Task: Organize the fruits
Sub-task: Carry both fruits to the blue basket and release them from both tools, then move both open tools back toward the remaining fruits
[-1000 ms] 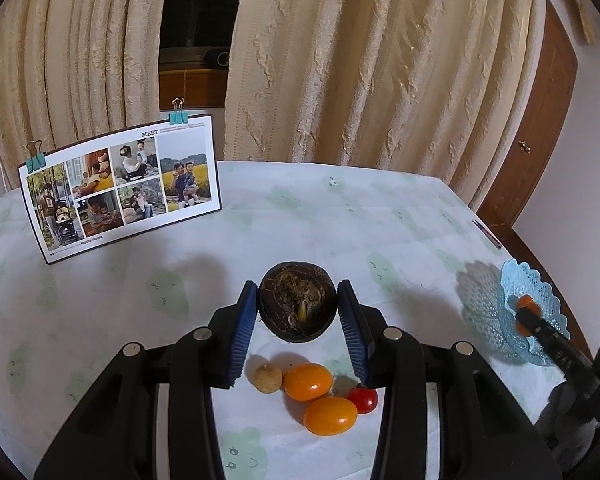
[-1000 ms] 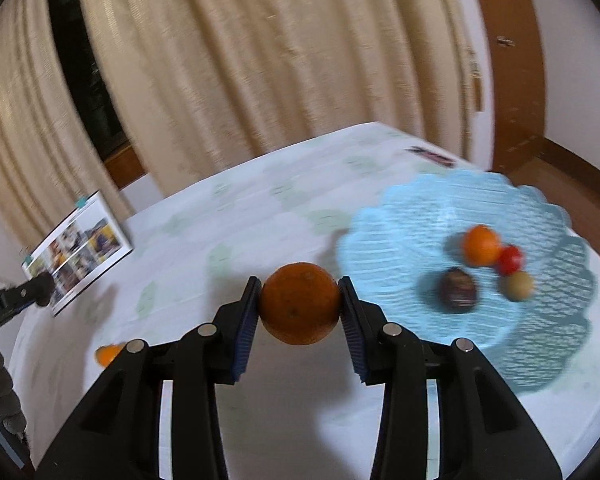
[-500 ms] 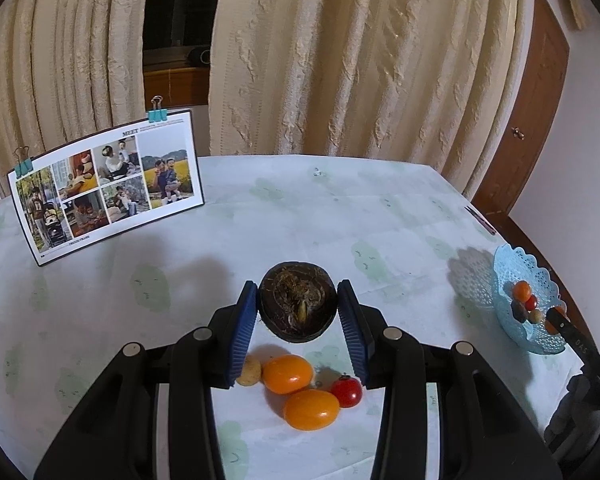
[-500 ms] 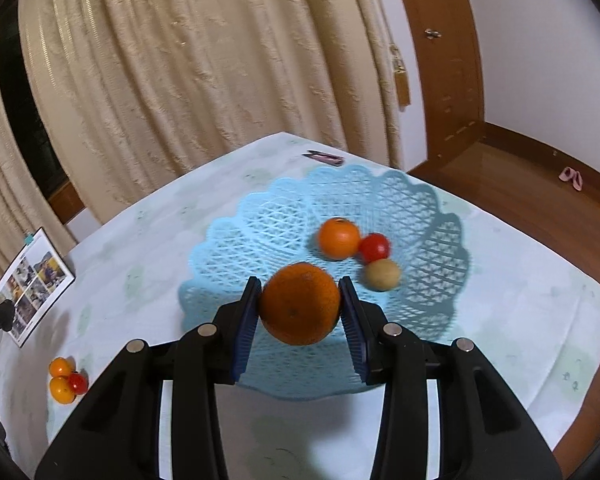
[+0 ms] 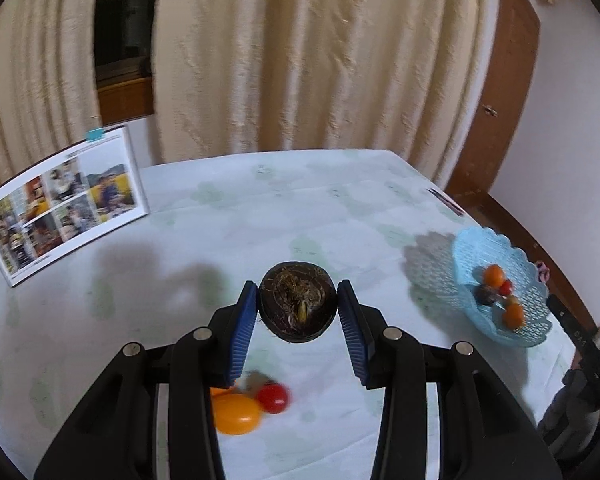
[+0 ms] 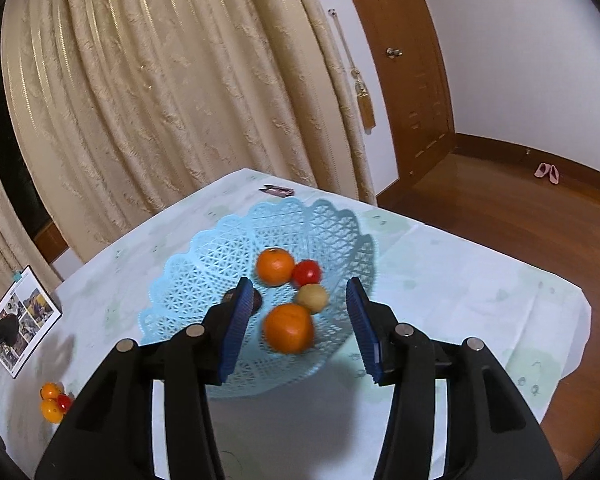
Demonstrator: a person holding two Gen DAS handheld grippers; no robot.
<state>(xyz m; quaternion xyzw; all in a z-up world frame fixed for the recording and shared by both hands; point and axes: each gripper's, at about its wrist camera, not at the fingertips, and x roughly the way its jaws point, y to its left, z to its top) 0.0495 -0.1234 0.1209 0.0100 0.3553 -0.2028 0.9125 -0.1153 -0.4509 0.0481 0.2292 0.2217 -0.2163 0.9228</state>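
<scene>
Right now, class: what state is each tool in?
Left tool: closed on the dark brown hairy round fruit.
Right tool: open, jaws just widened; the round orange sits loose between them.

Faint pale lettering, seemingly "BAS", printed on a black bar (image 5: 580,334) at the right edge of the left wrist frame; too blurred to be sure. A dark heading line across the top of the photo collage card (image 5: 66,200) at the left of that frame, smeared and unreadable. Same card (image 6: 24,326) small at the lower left of the right wrist frame, its print illegible. Nothing else readable anywhere.
</scene>
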